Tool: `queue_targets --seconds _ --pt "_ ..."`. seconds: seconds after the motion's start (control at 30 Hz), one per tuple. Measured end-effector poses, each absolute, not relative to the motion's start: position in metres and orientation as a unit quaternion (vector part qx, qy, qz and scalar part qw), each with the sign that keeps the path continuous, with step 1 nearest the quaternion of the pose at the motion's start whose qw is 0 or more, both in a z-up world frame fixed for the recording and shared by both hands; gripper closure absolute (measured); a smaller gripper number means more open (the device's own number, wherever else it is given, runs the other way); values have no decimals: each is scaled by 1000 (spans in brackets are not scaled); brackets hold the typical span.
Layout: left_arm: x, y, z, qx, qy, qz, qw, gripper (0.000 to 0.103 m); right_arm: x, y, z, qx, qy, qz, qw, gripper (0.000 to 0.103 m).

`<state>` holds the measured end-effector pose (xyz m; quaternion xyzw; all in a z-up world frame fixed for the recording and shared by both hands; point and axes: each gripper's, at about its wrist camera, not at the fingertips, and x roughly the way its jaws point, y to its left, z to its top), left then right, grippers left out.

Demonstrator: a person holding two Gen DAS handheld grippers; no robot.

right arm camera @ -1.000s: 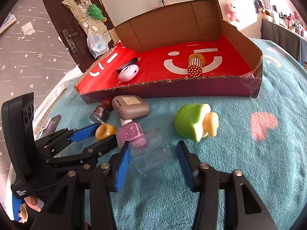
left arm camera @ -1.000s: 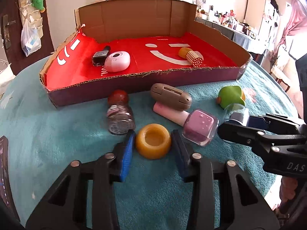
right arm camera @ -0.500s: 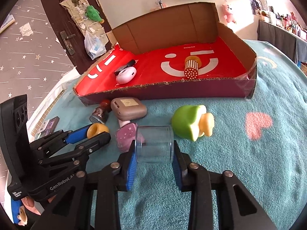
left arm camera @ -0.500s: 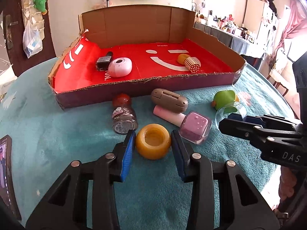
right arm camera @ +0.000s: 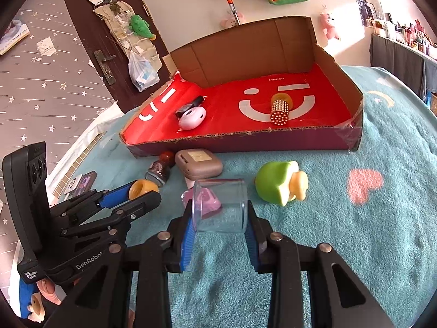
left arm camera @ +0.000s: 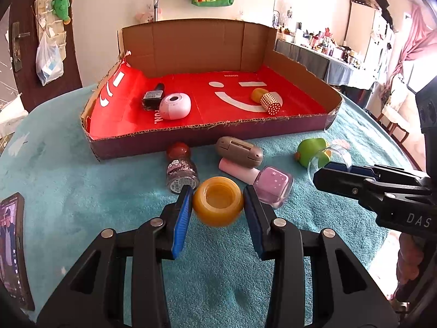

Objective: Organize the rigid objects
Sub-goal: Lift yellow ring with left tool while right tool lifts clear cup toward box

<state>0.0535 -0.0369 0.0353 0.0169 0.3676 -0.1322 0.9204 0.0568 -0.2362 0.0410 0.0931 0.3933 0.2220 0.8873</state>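
Right now my left tool [left arm camera: 217, 209] is clamped on the amber ring [left arm camera: 218, 201] and my right tool [right arm camera: 220, 222] on the clear cup [right arm camera: 220, 207], both above the table [right arm camera: 355, 246], short of the cardboard tray [right arm camera: 273, 142]. I judge both light and stiff; the cup looks slippery and crackable, so mid-wall pressure suits it.

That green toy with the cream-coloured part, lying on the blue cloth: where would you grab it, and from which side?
Grip the green toy across its rounded green body, coming from above and in front. It lies on its side with the cream part jutting right, so the two fingers should close on the near and far faces of the green body, away from that lumpy end. That is a judgement.
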Motion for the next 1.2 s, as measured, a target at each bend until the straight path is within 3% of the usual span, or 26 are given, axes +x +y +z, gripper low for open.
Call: queue_targets --seconds 1.2 --pt "62 -31 52 15 353 -133 926 67 68 -233 51 89 390 221 889 68"
